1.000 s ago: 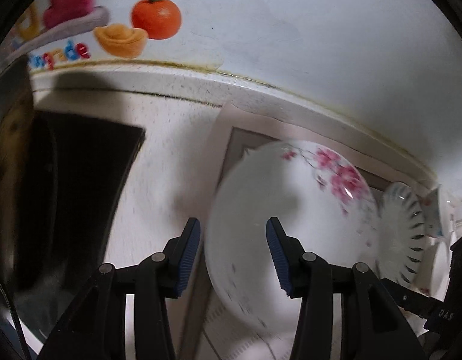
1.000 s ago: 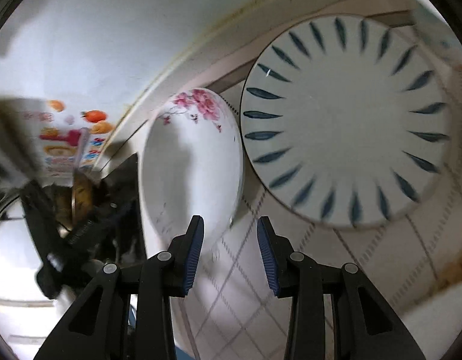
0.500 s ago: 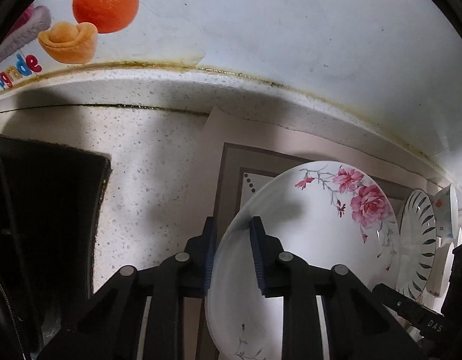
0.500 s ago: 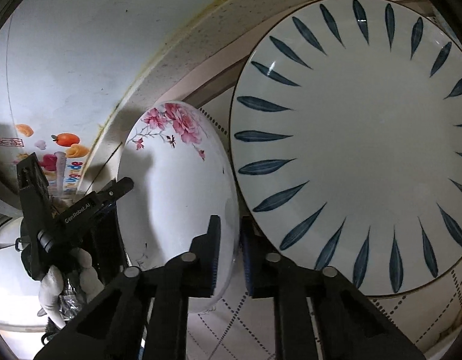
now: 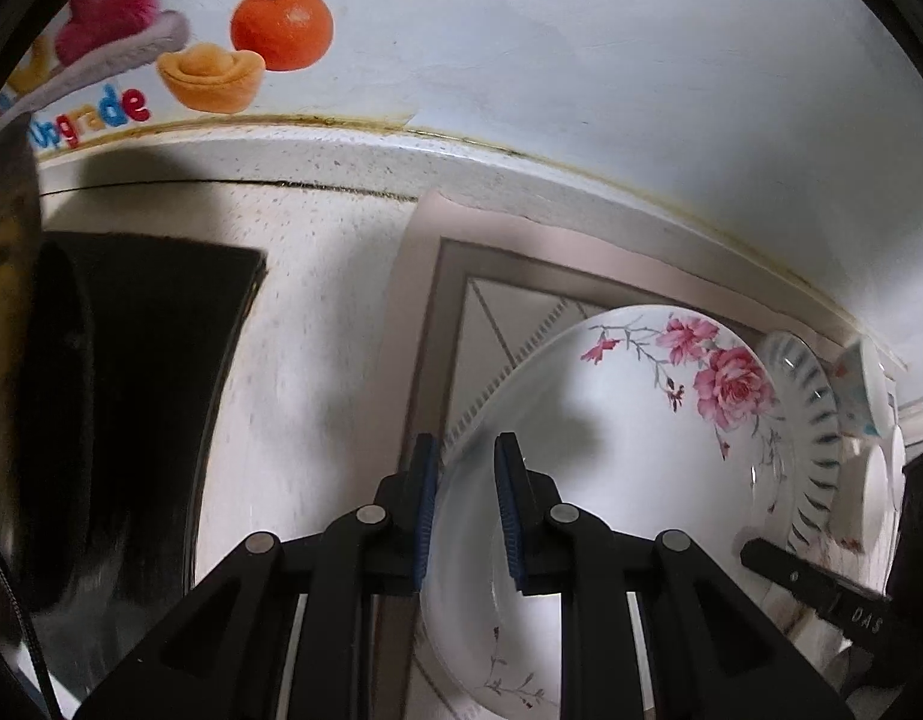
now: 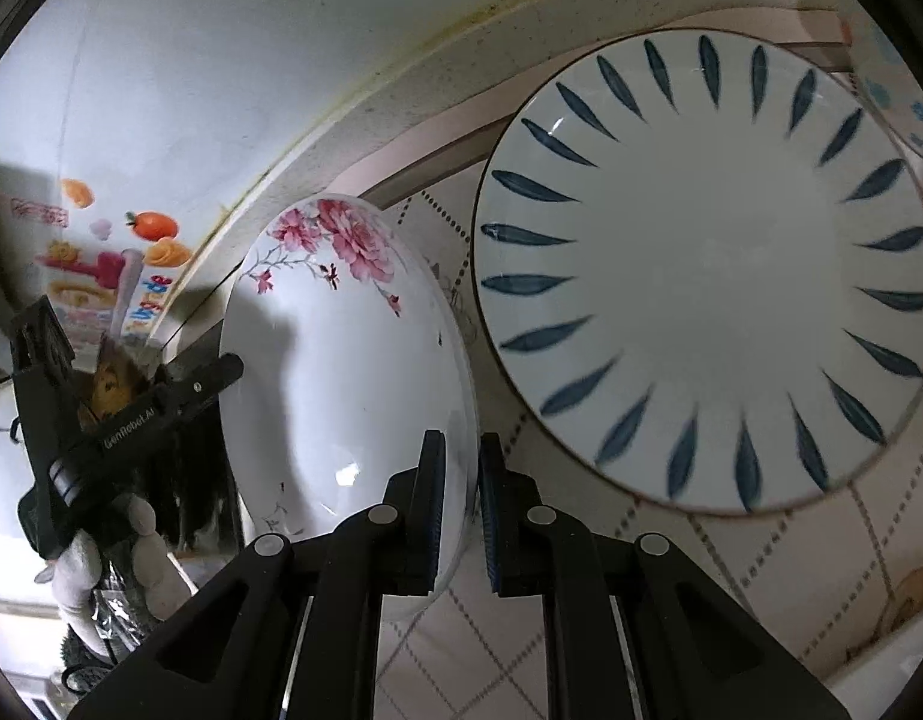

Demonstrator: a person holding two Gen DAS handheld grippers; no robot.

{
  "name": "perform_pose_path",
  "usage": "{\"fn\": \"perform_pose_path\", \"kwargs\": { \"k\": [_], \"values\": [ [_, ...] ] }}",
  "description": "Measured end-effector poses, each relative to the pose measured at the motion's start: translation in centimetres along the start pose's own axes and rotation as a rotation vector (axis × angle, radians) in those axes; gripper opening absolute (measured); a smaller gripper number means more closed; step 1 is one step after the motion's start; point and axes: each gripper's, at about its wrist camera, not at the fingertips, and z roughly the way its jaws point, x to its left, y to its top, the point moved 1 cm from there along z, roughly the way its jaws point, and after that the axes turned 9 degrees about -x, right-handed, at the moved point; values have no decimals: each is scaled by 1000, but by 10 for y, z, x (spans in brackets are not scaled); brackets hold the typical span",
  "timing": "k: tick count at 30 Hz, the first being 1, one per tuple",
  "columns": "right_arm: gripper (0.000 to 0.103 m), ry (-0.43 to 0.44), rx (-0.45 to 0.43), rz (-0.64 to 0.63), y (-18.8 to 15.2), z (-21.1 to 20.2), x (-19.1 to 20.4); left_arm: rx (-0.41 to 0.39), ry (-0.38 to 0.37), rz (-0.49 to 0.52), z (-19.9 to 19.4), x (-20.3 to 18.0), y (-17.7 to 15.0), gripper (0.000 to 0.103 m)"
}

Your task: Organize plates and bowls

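two tools point(image 5: 466, 504) point(image 6: 459, 495) pinch one floral plate point(image 5: 611, 480) over checked mat point(image 6: 731, 546).

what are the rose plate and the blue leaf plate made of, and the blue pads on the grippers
Rose plate: likely glazed ceramic or porcelain, glossy white with bright glints. Blue leaf plate: also looks glazed ceramic, smooth sheen, painted leaves. Blue pads: probably rubber or soft plastic, matte; cannot tell which.

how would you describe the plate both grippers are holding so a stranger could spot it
On the checked mat along the wall lie two plates. The rose plate is the left one, pinched at its rim by the left gripper and right gripper. Pink roses mark it; its neighbour, the blue plate, has dark blue leaf strokes.
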Motion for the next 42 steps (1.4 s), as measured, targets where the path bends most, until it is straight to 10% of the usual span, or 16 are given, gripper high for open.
{"fn": "perform_pose_path", "kwargs": {
  "k": [23,42],
  "values": [
    [13,-30,-41,16,-85,-239,-156,68,-160,96,-85,-190,-152,17],
    [13,-73,-10,68,-117,-234,-246,154,-47,240,-43,-246,-213,17]
  ]
}}
